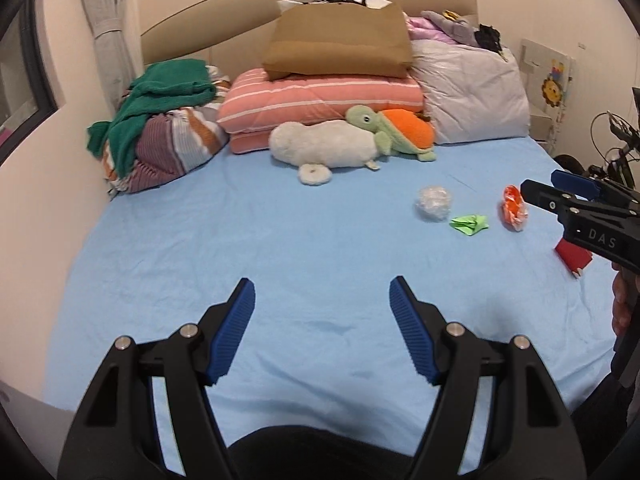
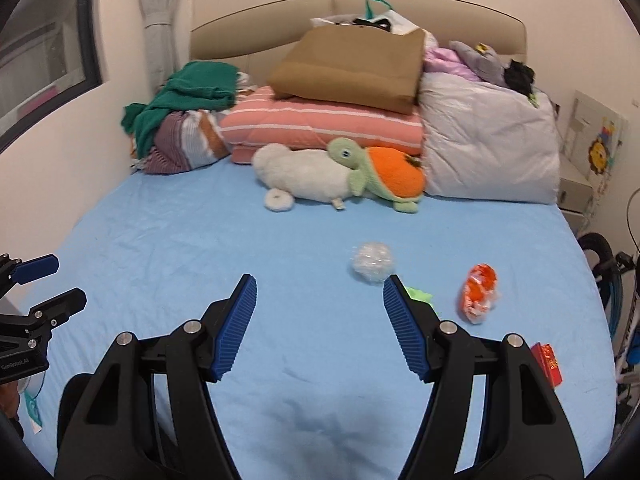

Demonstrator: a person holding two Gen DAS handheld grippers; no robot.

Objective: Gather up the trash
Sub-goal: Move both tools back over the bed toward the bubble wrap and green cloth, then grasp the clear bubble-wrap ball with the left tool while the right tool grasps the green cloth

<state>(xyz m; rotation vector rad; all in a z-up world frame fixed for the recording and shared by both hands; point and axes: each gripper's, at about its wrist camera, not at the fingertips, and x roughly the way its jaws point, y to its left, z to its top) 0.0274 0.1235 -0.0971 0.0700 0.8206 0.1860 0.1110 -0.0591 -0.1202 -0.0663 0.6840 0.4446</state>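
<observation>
Trash is lying right of centre on the blue sheet [image 1: 280, 232]: clear plastic ball [image 1: 434, 203], green scrap [image 1: 470, 225], orange wrapper [image 1: 513, 208], red packet [image 2: 548, 363]. Left gripper [image 1: 322, 330] and right gripper [image 2: 320, 326] are hovering wide and empty at lower centre.

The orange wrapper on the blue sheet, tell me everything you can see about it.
The orange wrapper is a crumpled packet, orange with white patches, and looks like thin glossy plastic. It is scrunched into an upright lump and rests on the blue sheet near the bed's right side. Nothing but the sheet touches it; the green paper scrap lies apart on its left.
</observation>
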